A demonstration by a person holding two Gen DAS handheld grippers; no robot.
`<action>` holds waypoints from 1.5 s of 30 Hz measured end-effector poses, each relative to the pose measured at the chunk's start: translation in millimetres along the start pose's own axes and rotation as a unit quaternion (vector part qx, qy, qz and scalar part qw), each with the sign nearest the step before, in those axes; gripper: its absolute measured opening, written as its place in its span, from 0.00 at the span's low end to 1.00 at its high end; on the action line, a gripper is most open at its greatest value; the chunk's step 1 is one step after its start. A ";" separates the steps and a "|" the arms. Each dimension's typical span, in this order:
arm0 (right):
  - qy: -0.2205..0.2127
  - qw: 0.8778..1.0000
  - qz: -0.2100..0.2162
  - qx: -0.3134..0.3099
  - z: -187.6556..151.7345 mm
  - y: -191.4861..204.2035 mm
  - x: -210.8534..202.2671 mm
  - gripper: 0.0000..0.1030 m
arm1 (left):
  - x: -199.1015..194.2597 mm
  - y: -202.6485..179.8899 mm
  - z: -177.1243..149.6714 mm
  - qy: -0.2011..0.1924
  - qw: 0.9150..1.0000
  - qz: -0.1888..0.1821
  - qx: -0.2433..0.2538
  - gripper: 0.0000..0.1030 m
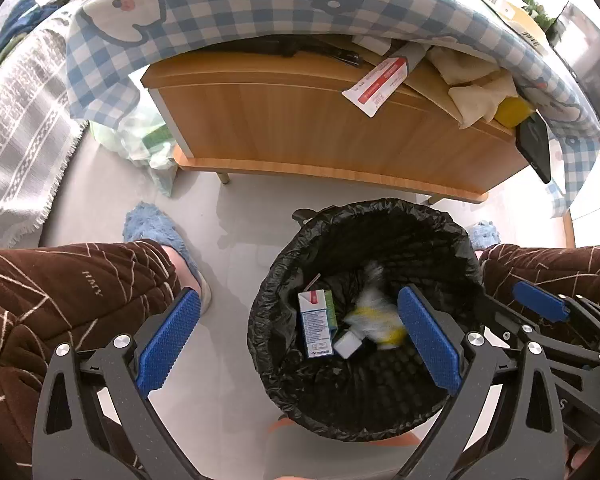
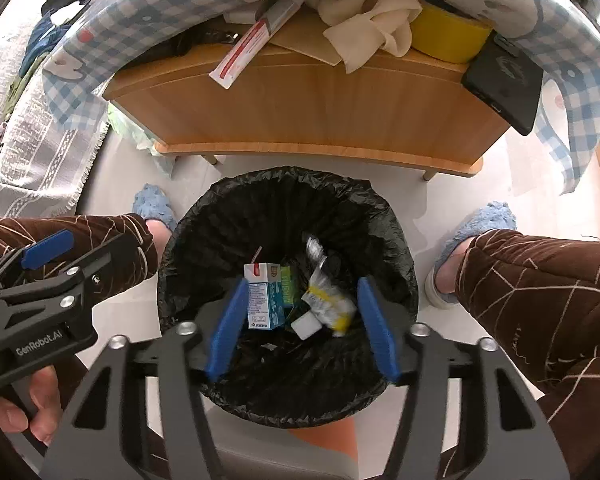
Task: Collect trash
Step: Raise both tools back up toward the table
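Drop step. Right gripper (image 2: 300, 326) spread and empty over the bin (image 2: 204, 216); wrapper (image 2: 328, 304) below, blurred, probably falling. Left gripper (image 1: 300, 340) spread, empty. Next: fetch more trash.

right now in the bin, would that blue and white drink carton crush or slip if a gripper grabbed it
The drink carton looks like thin card, so it probably dents under a firm squeeze. Its flat sides should grip well. With its straw poking out, it seems used, so likely light.

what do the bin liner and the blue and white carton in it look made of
Bin liner: thin black plastic film, glossy, going by its crinkles and shiny folds. Carton: probably coated paperboard, smooth with printed faces, sharp box edges and a straw at the top.
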State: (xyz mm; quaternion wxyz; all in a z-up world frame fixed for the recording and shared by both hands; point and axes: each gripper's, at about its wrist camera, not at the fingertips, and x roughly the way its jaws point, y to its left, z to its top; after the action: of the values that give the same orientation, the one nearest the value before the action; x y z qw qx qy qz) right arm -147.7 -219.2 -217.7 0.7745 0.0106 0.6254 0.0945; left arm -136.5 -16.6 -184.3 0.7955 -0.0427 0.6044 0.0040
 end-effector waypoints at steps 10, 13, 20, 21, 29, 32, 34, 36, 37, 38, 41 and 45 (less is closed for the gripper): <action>-0.078 0.995 -0.054 0.011 11.9 -14.2 -37.7 0.87 | -13.4 -6.5 5.2 -0.014 1.000 -0.007 0.010 0.94; -0.094 0.993 -0.066 0.021 18.6 -19.5 -49.3 0.89 | -20.2 -6.5 10.0 -0.020 1.000 -0.011 0.009 0.94; -0.130 0.989 -0.065 0.022 34.0 -25.3 -80.1 0.90 | -43.2 -9.0 25.9 -0.050 0.999 -0.014 0.015 0.94; -0.134 0.988 -0.067 0.021 36.5 -25.7 -83.9 0.90 | -46.2 -10.2 28.3 -0.054 0.998 -0.013 0.017 0.94; -0.170 0.982 -0.078 0.037 53.5 -39.3 -111.1 0.90 | -60.7 -15.0 43.8 -0.062 0.998 -0.026 0.022 0.94; -0.178 0.980 -0.080 0.040 60.9 -43.2 -118.4 0.90 | -66.5 -16.6 49.8 -0.068 0.997 -0.025 0.026 0.94; -0.183 0.979 -0.083 0.039 66.4 -45.3 -123.0 0.90 | -70.9 -17.8 55.2 -0.073 0.997 -0.027 0.027 0.94; -0.189 0.977 -0.084 0.041 70.2 -46.1 -127.0 0.90 | -77.1 -19.0 62.4 -0.079 0.996 -0.029 0.027 0.94; -0.192 0.977 -0.085 0.040 72.5 -45.7 -129.4 0.90 | -79.6 -19.2 65.3 -0.082 0.996 -0.029 0.027 0.94; -0.197 0.976 -0.086 0.038 75.3 -46.0 -132.6 0.90 | -83.4 -20.1 69.7 -0.087 0.995 -0.028 0.028 0.94; -0.206 0.974 -0.087 0.041 83.6 -48.0 -140.0 0.90 | -90.4 -23.5 81.4 -0.093 0.995 -0.028 0.029 0.94; -0.213 0.972 -0.084 0.046 97.4 -51.3 -148.5 0.90 | -97.4 -26.7 98.5 -0.100 0.994 -0.036 0.028 0.94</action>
State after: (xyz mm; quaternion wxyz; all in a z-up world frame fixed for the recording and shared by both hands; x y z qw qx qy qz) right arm -76.0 -283.4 -59.9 0.8938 0.0135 0.4482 -0.0036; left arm -66.5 -31.6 -62.8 0.8525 -0.0411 0.5197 -0.0374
